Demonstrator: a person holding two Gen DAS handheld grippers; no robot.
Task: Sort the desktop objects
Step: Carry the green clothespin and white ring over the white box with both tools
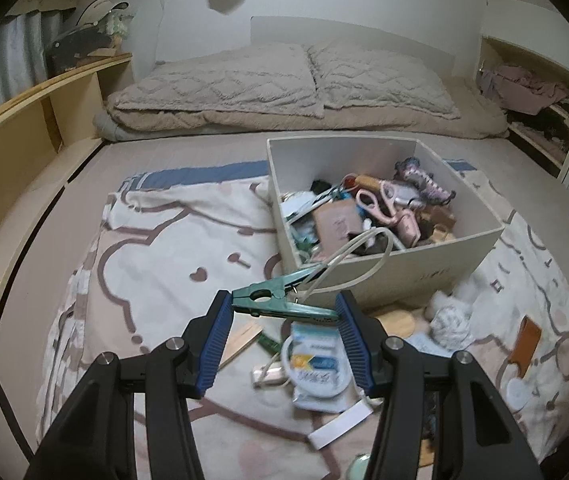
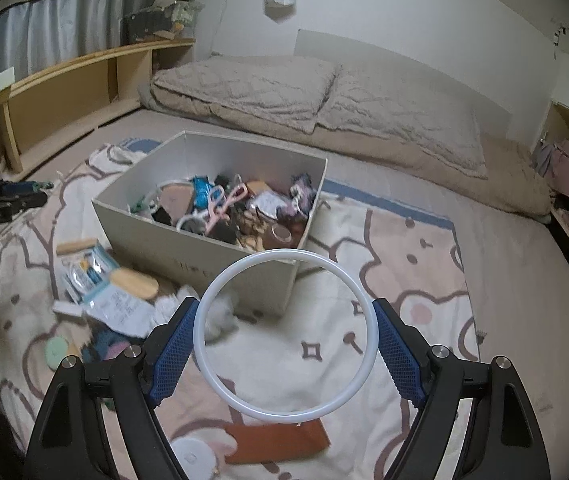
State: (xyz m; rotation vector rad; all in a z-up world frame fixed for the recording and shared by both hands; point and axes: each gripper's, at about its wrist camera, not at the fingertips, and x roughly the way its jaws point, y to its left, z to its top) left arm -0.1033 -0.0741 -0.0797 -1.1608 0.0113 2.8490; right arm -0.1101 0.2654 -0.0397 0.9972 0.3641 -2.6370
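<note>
Left wrist view: my left gripper (image 1: pixel 284 312) is clenched on a green clamp (image 1: pixel 280 298), blue pads pressing its two ends, clamp lying crosswise between the fingers. A pale cord loop (image 1: pixel 358 256) hangs from the clamp's handle end and reaches up over the near wall of the white box (image 1: pixel 400 268). The clamp is held above the blanket (image 1: pixel 156 248), just short of the box.

Box contents: mixed clutter, including pink scissors (image 1: pixel 380 200) near the middle. I cannot identify most of the rest.

Below the left gripper, on the blanket: a white-and-blue packet (image 1: pixel 318 364), a flat wooden stick (image 1: pixel 240 340), a round wooden lid (image 1: pixel 396 322), a crumpled white wad (image 1: pixel 450 322) and a brown wallet (image 1: pixel 526 346) farther right.

Right wrist view: my right gripper (image 2: pixel 284 332) grasps a white ring (image 2: pixel 284 336) across its width, each pad touching the rim. The ring is held upright in front of the box's near corner (image 2: pixel 260 280), above the blanket. The brown wallet (image 2: pixel 280 442) lies directly beneath the ring.

Motion blur on the loose items; fine detail is unreadable.
</note>
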